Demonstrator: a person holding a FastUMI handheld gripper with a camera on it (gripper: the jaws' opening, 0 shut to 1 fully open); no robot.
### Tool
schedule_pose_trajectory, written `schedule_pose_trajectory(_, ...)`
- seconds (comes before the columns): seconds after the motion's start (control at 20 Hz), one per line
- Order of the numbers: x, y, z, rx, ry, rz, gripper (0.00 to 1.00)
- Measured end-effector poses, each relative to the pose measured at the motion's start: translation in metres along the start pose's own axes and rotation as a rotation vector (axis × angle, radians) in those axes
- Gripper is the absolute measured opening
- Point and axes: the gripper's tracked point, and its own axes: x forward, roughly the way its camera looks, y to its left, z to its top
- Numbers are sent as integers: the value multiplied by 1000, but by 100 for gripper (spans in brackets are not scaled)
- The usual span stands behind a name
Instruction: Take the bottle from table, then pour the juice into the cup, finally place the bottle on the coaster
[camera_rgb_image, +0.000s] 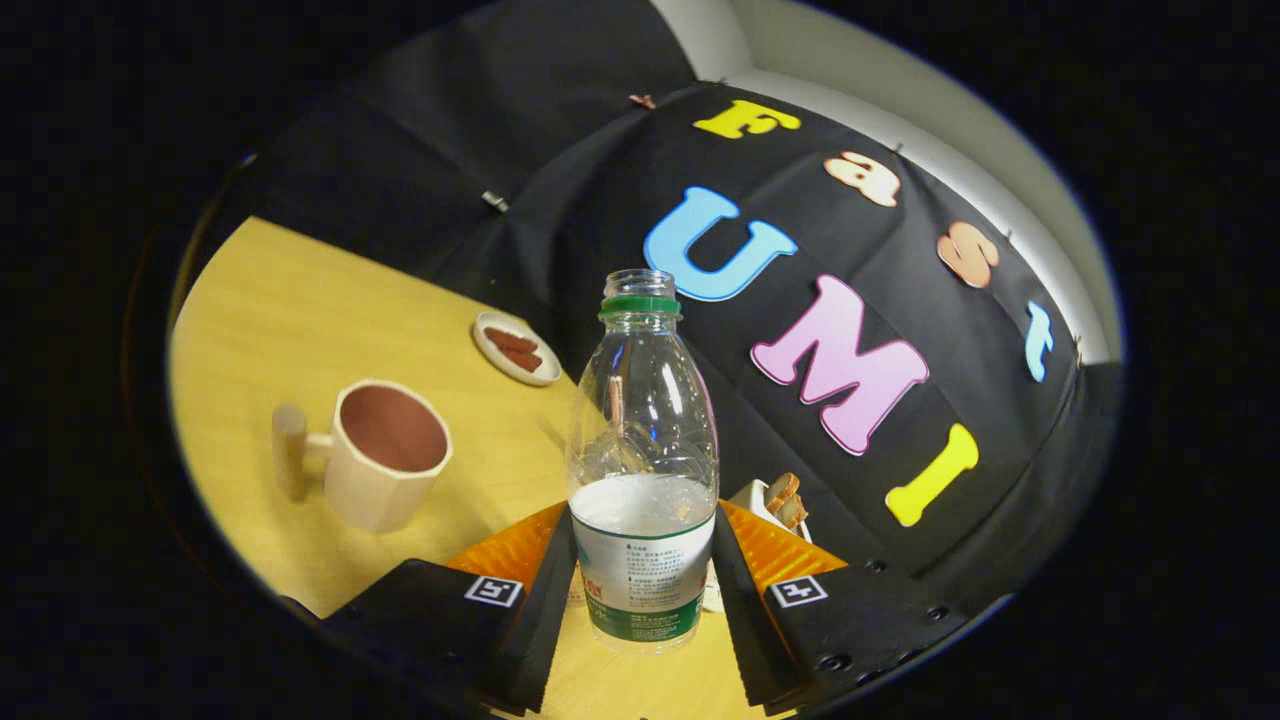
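Since the gripper (642, 580) has both fingers clamped on the uncapped bottle (643, 470), we tip slowly toward the cup (385, 455) — mouth over rim.

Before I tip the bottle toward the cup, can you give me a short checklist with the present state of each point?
1. Grip: both fingers press the bottle at its label. Ok.
2. Cap: off, the mouth is open. Ok.
3. Liquid: white liquid fills the lower part. Ok.
4. Cup: upright on the table, opening free. Ok.
5. Bottle over the cup: the cup stands apart, to one side. Not ok.
6. Coaster: cannot tell which item it is.
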Motion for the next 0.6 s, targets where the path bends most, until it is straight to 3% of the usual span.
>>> schedule_pose_trajectory(0.15, 2, -7, 16, 223, -57, 6, 74)
schedule_pose_trajectory(0.45, 20, -22, 32, 487, -149, 37, 74)
schedule_pose_trajectory(0.6, 34, -28, 28, 522, -179, 14, 74)
